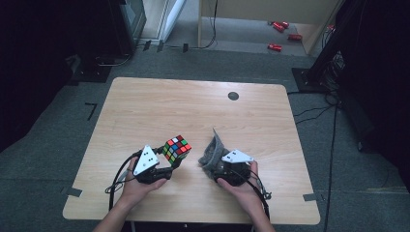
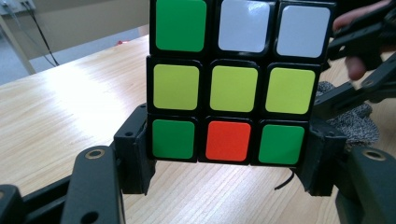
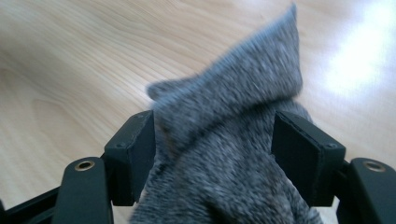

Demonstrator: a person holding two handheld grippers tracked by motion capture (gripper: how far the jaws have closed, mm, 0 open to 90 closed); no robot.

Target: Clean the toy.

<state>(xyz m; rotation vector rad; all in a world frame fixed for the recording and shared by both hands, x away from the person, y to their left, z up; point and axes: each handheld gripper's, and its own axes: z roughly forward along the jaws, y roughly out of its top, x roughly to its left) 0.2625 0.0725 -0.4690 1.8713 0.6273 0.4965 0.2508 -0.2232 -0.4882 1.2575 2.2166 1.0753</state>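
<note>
Cube left, cloth right, low on the surface (image 1: 145,106).
The cube (image 1: 177,148) sits lower centre-left between the left gripper's (image 1: 170,155) jaws; the cloth (image 1: 212,151) sits just right of it, within the right gripper (image 1: 212,164).

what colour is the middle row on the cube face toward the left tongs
All three squares are yellow-green on the cube, clearest in the left gripper view.

A wooden table (image 1: 145,106) with a dark round mark (image 1: 233,95); red cans (image 1: 280,36) on the floor beyond.
</note>
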